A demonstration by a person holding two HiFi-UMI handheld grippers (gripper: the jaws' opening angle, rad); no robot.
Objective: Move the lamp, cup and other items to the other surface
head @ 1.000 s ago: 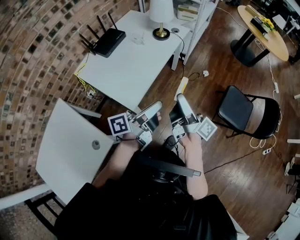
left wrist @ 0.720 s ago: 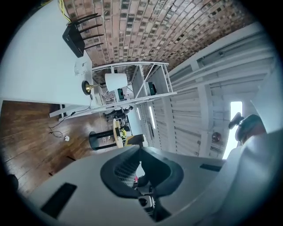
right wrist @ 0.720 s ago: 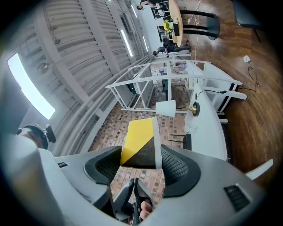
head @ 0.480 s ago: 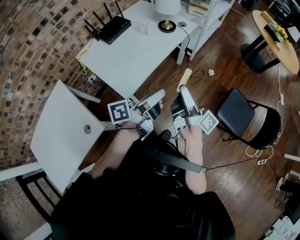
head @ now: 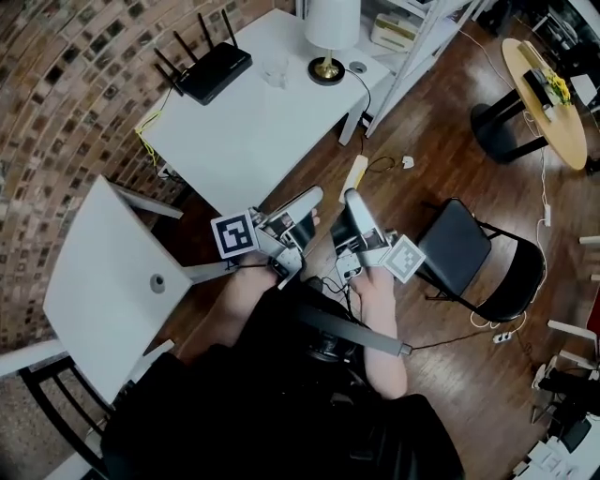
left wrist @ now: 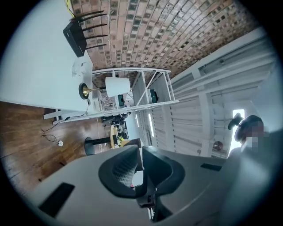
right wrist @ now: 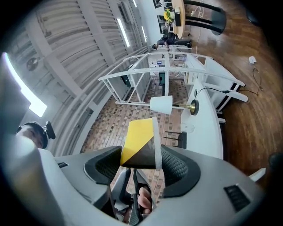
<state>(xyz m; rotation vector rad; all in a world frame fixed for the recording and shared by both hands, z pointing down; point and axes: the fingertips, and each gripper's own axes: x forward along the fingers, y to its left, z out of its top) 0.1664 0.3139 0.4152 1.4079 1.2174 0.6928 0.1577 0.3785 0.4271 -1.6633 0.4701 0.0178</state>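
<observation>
On the far end of the long white table (head: 253, 141) stand a white-shaded lamp (head: 330, 23) with a brass base, a clear cup (head: 274, 70) and a black router (head: 208, 73). Both grippers hover side by side over the wooden floor, short of that table's near corner. My right gripper (head: 349, 202) is shut on a yellow-and-black roll (right wrist: 139, 141), which fills the gap between its pads. My left gripper (head: 305, 199) has its jaws together with nothing seen between them. The lamp (left wrist: 117, 86), the cup (left wrist: 82, 68) and the router (left wrist: 75, 37) also show far off in the left gripper view.
A smaller white table (head: 103, 281) with a small grey round thing (head: 157, 281) on it stands at my left by the brick wall. A black folding chair (head: 469, 253) is at the right, a round wooden table (head: 544, 84) farther back, white shelving (head: 412, 28) behind the lamp.
Both grippers have moved together across the floor toward the long white table, and the small table has slid back to the left. The right gripper still holds the roll.
</observation>
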